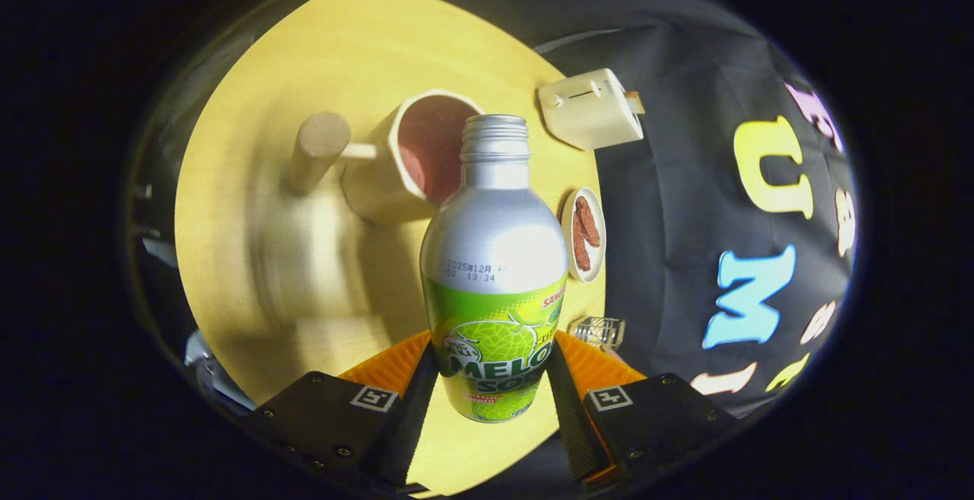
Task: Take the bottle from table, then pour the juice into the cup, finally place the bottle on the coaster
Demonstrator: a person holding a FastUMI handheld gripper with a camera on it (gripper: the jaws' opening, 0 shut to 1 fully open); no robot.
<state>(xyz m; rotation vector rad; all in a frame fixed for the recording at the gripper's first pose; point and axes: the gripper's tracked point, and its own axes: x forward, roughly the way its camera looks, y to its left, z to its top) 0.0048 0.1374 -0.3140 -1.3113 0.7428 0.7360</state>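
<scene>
Yellow wooden surface [251, 180] is partly blurred beside the cup [403, 161], whose rim is overlapped by the uncapped silver-and-green bottle [493, 272] clamped by the tool [493, 378].

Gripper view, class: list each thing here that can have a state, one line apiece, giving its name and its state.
bottle: cap off, lifted, mouth by the cup's rim
gripper: shut on the bottle, both fingers pressing its lower body
cup: open, reddish inside; fill level unclear
small plate: holds brown pieces of food
toaster: something sticking out at its far end
</scene>
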